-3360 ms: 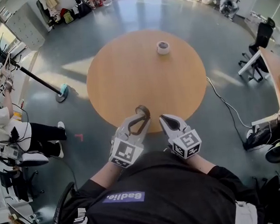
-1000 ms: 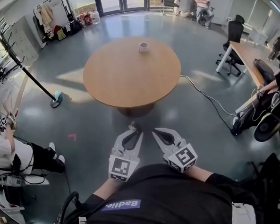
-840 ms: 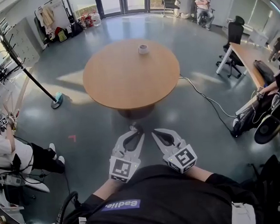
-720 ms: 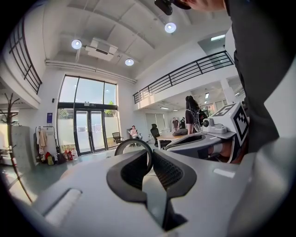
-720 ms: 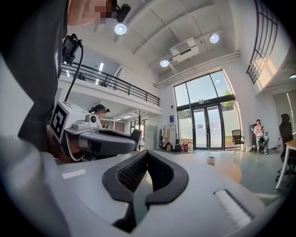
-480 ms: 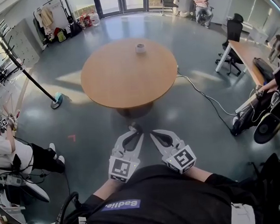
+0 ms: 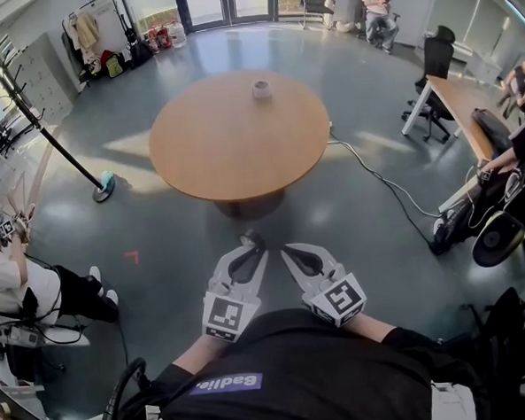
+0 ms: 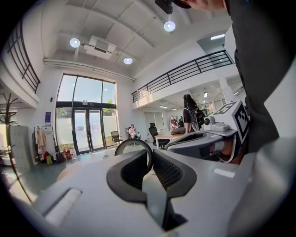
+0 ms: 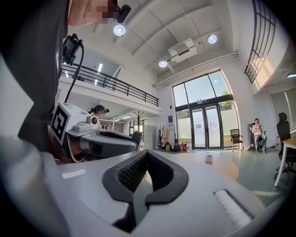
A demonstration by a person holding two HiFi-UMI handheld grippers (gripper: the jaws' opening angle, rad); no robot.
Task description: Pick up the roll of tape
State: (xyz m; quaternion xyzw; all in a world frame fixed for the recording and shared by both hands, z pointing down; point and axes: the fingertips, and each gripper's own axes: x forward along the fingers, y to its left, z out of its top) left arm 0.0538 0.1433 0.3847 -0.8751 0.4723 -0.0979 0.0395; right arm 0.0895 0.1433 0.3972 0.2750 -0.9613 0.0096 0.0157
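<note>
Tape roll (image 8: 133, 140) upright in left tongs (image 8: 151, 153) (hole axis along tongs).

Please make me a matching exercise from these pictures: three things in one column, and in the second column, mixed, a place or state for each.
Things:
1. white roll
2. dark ring
3. right gripper

Places or states:
A. shut, with nothing in it
B. on the far side of the round table
C. held by the left gripper

Pairs: 1-B, 2-C, 3-A.

roll of tape (image 8: 133, 140) | thin dark ring (hollow centre) | upright | clamped in left gripper (image 8: 151, 155)
</note>
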